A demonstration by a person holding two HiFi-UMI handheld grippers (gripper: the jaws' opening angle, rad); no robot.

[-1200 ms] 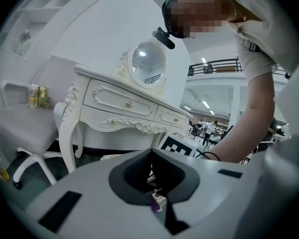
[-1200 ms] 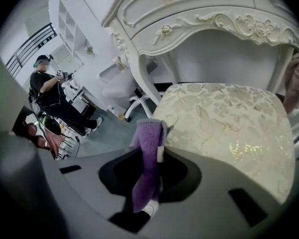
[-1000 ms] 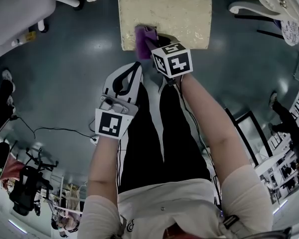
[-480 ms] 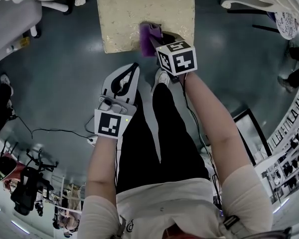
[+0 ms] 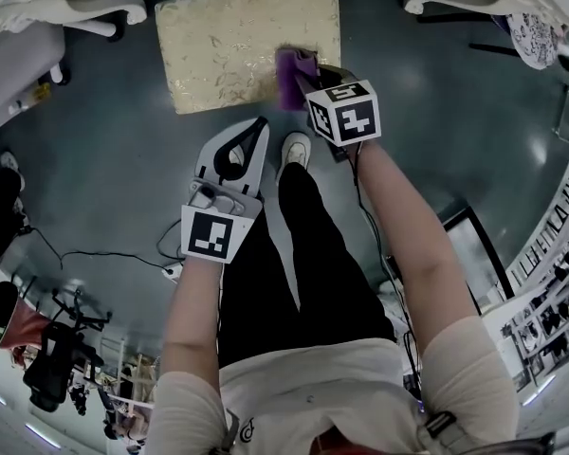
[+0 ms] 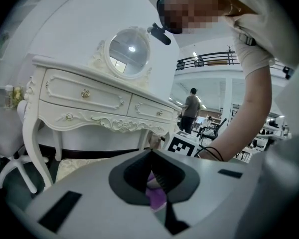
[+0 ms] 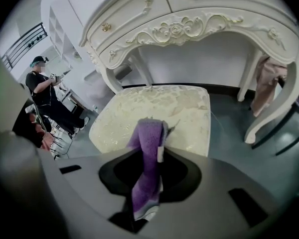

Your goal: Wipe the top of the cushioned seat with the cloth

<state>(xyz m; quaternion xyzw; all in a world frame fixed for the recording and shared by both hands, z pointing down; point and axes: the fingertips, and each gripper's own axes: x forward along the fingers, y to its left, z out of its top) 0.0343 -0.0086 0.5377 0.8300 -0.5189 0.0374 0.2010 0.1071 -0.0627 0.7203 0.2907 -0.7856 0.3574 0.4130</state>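
The right gripper point(image 5: 303, 72) has its jaws clenched on the purple cloth point(image 7: 148, 148), which hangs ahead of them over the cushioned seat point(image 5: 228, 36), ready for wiping. The left gripper point(image 5: 258, 129), jaws closed and empty, waits clear beside it.

The cloth point(image 7: 148, 153) is showing a fuzzy, matt purple pile like terry towelling, with a paler hem at its end. The cushioned seat point(image 5: 237, 41) is wearing a cream woven fabric whose raised pattern is giving off a faint sheen. The shells of the left gripper point(image 6: 152, 156) and right gripper point(image 7: 154, 131) are looking like smooth, matt grey plastic. The dressing table point(image 7: 189, 24) is showing glossy white paint over carved relief, with gold-coloured knobs point(image 7: 106, 27). The dark floor point(image 5: 104, 169) is looking smooth and is reflecting lights.
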